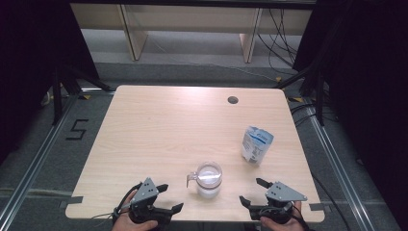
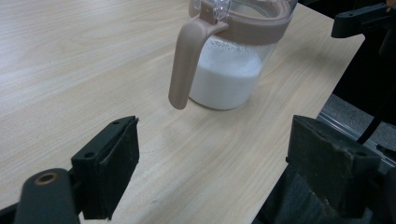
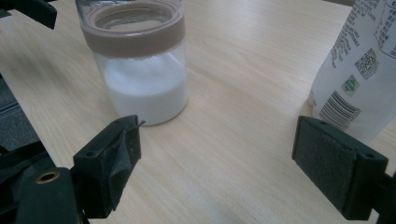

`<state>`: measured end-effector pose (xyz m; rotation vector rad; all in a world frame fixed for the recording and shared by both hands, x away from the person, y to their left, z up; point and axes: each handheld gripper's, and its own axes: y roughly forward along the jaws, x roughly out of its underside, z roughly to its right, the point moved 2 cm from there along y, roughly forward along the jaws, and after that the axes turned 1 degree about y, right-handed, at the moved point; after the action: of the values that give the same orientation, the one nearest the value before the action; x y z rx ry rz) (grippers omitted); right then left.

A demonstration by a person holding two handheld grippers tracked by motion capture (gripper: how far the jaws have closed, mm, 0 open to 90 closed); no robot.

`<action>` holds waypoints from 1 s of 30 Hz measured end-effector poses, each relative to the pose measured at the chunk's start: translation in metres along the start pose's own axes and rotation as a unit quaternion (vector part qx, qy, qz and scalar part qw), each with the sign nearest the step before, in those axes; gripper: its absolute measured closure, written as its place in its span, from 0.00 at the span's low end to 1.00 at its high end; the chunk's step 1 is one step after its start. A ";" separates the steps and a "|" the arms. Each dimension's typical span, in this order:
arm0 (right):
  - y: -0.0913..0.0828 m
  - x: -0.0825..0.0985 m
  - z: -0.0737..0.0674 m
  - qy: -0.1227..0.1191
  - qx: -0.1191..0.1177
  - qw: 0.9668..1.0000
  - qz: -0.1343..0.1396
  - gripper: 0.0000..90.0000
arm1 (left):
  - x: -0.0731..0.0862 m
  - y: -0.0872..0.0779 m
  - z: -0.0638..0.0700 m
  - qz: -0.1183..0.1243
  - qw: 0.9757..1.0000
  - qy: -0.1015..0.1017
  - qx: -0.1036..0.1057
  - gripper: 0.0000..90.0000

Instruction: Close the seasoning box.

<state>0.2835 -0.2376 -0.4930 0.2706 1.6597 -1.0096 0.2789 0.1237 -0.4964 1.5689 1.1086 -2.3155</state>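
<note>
We hold both grippers, left (image 1: 169, 198) and right (image 1: 254, 190), spread wide and empty beside the jug (image 1: 208, 179). Our left gripper view shows the jug's handle (image 2: 187, 60); our right shows the pouch (image 3: 359, 70) right of the jug.

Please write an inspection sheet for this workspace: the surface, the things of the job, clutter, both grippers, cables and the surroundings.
Surface: light wood table, bare, with a round hole near its far edge.
Job's things: clear jar with a beige collar and handle, upright, partly filled with white powder; white printed pouch standing to its far right, apart from it.
Clutter: nothing seen.
Grippers: left gripper open, holding nothing, at the near edge left of the jar; right gripper open, holding nothing, at the near edge right of the jar.
Cables: loose black cables on the floor beyond the table's far right.
Surroundings: grey floor, black curtains at both sides, pale furniture legs behind.
</note>
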 end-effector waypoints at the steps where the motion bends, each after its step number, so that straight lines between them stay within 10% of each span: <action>1: 0.000 0.001 -0.001 0.006 -0.007 1.000 -0.005 0.18 | 0.001 0.000 0.000 -0.002 1.000 0.001 0.000 0.18; 30: -0.017 0.020 -0.012 0.046 0.009 0.998 -0.041 0.17 | 0.019 -0.014 0.000 -0.014 1.000 -0.009 -0.010 0.18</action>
<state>0.2578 -0.2456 -0.5027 0.2668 1.7580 -1.0890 0.2633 0.1388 -0.5055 1.5314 1.1548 -2.3239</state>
